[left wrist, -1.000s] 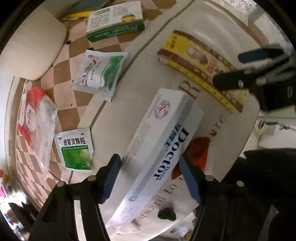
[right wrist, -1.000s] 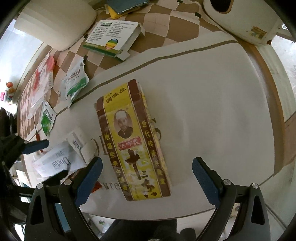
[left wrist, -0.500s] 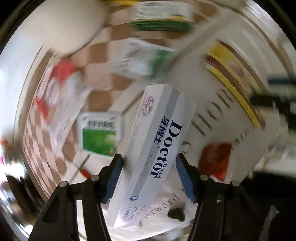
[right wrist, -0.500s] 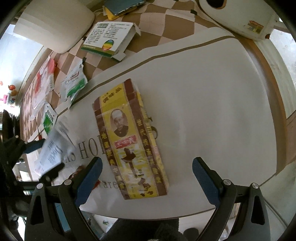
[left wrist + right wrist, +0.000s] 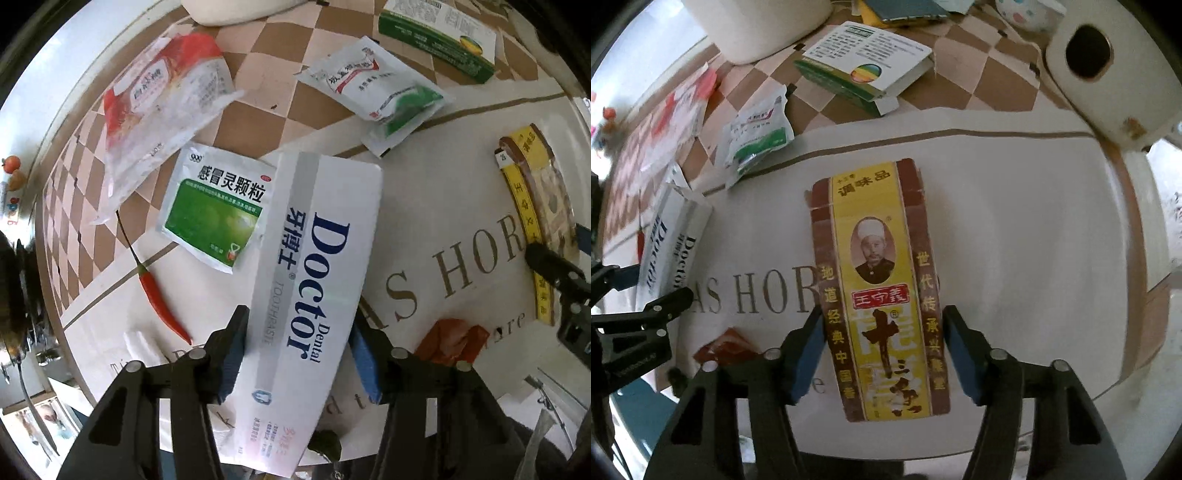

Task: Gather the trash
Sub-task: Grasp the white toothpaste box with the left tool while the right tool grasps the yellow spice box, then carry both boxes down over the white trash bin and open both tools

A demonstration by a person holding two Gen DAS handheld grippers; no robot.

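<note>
My left gripper (image 5: 297, 352) is shut on a white "Doctor" toothpaste box (image 5: 314, 280) and holds it above the table; the box also shows at the left of the right wrist view (image 5: 670, 251). My right gripper (image 5: 884, 356) has its jaws on either side of the lower half of a yellow and brown spice box (image 5: 879, 291) that lies flat on the white mat (image 5: 1034, 258). Whether the pads touch the box I cannot tell. The spice box shows at the right edge of the left wrist view (image 5: 535, 221).
On the table lie a green medicine sachet (image 5: 214, 210), a red chilli (image 5: 160, 299), a red and clear plastic bag (image 5: 162, 92), torn white and green sachets (image 5: 380, 92), a green and white carton (image 5: 864, 70) and an orange wrapper (image 5: 452, 341). A white appliance (image 5: 1108, 74) stands at the back right.
My left gripper has swung left with the toothpaste box, bringing the chilli and green sachet into view. My right gripper has come down over the spice box and its jaws have narrowed around it.
</note>
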